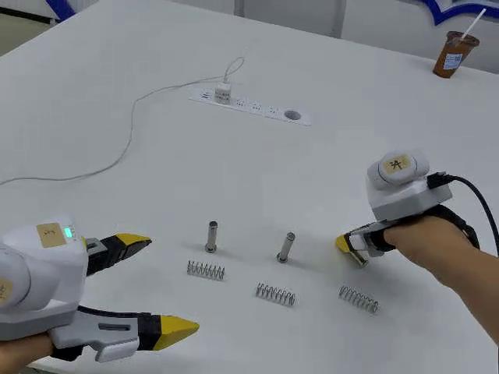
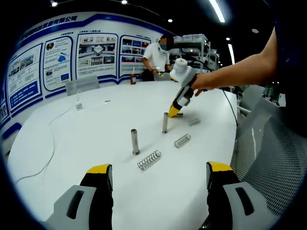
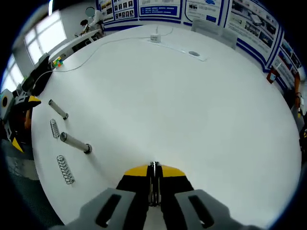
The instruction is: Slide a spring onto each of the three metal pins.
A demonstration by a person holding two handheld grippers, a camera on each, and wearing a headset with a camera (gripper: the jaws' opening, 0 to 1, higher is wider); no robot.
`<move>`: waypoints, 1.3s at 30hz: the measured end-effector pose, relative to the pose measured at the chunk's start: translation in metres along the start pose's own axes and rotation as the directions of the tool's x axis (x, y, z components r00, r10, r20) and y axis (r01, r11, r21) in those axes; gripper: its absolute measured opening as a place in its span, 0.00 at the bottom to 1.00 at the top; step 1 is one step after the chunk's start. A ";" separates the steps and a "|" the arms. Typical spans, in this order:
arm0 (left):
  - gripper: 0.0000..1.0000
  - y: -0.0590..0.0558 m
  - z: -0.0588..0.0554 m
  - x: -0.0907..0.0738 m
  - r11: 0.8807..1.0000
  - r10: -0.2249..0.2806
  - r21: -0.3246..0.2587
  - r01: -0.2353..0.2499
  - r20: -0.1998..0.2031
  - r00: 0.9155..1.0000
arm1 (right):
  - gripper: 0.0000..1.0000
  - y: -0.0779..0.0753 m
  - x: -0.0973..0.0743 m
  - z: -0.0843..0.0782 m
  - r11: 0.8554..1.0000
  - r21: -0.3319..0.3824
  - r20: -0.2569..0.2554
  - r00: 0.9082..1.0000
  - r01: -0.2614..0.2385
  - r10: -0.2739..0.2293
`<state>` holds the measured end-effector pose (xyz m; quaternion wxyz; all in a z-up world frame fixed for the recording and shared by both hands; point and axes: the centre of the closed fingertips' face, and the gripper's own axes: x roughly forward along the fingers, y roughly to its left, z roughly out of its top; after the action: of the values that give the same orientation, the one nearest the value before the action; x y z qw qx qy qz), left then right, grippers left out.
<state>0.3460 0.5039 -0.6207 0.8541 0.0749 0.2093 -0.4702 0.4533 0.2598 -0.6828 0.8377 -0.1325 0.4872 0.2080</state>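
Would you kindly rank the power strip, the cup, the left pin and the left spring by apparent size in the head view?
1. Power strip, clearly the largest.
2. Cup, though it stands farthest away.
3. Left pin and left spring look alike in length; I would not rank them.

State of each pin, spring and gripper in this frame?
left gripper, open
right gripper, shut on third pin
left pin, upright, bare
middle pin, upright, bare
left spring, lying loose
middle spring, lying loose
right spring, lying loose
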 end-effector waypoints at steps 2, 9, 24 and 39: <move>0.82 0.000 0.003 -0.002 1.000 0.002 0.004 -0.002 0.008 1.000 | 0.08 0.003 -0.003 -0.002 1.000 -0.010 0.004 1.000 0.006 -0.006; 0.81 0.000 0.004 -0.006 1.000 0.008 0.020 -0.008 0.003 1.000 | 0.09 0.006 -0.020 -0.002 1.000 0.002 0.049 0.999 0.004 -0.004; 0.81 -0.006 0.013 -0.007 0.998 -0.003 0.065 0.003 -0.001 1.000 | 0.09 0.012 -0.052 -0.009 0.999 0.039 0.120 0.993 0.002 -0.007; 0.82 -0.009 0.014 -0.006 0.997 -0.008 0.076 0.009 -0.008 1.000 | 0.09 0.017 -0.063 -0.022 0.998 0.063 0.154 0.988 -0.004 -0.006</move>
<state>0.3401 0.4991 -0.6050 0.8478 0.1081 0.1948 -0.4812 0.4012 0.2515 -0.6393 0.8768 -0.0897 0.4273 0.2017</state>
